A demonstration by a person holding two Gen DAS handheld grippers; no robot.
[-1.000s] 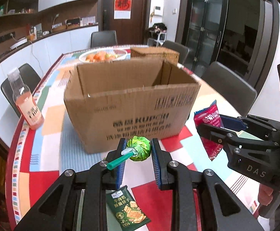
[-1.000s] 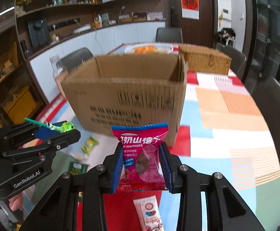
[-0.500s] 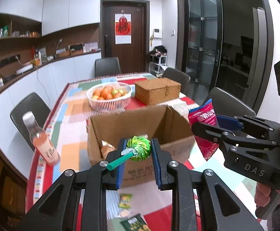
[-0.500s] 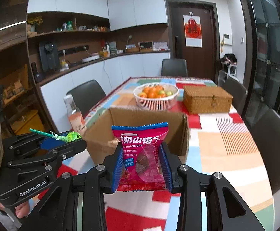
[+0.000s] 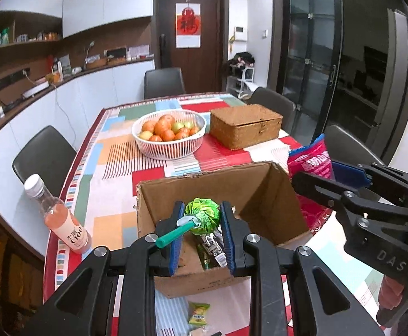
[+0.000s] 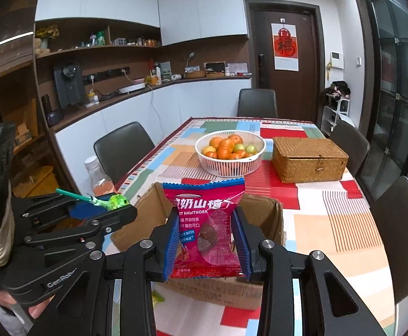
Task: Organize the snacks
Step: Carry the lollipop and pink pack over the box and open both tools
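Above the open cardboard box [image 5: 262,196], left tool [image 5: 202,236] clamping green lollipop [image 5: 202,218], right tool [image 6: 207,242] gripping red hawthorn packet [image 6: 208,224].

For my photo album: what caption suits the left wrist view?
Left gripper holds a green lollipop over the open box.

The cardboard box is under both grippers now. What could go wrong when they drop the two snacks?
1. The red hawthorn packet in the right gripper hangs near the cardboard box's right wall; it may catch the rim and fall outside.
2. The green lollipop in the left gripper has a stick jutting sideways; it might snag a finger on release.
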